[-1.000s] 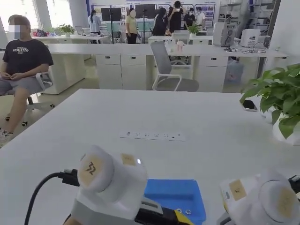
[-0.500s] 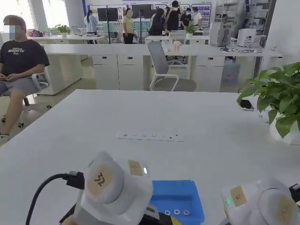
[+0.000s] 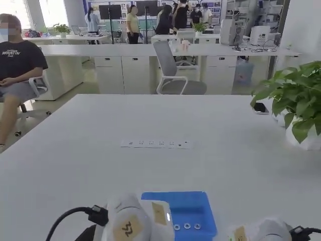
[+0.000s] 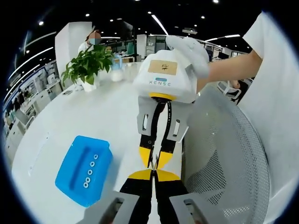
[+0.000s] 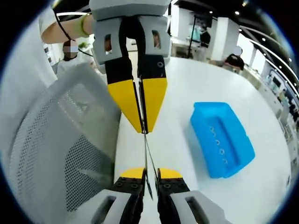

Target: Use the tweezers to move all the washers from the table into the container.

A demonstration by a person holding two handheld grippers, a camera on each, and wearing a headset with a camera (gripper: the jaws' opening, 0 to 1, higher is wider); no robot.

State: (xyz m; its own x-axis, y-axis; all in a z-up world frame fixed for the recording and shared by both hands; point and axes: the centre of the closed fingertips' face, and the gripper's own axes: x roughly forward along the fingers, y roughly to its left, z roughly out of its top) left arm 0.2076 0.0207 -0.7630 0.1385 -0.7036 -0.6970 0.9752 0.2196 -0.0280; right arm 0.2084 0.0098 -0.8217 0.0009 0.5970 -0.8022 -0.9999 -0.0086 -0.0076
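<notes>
The white table [image 3: 160,125] was wide, and the blue container [image 4: 72,170] stood on it close to the person's edge. Beside it, the left gripper [image 5: 142,128] and the right gripper [image 4: 154,161] faced each other, tip to tip. Each had its jaws pressed together on one end of the thin tweezers [image 5: 145,154], which ran straight between them. Five washers [image 4: 89,171] lay in a row inside the container. So I judged the moving to be mostly or fully done. Whether some washer was left on the table, I could not tell.
</notes>
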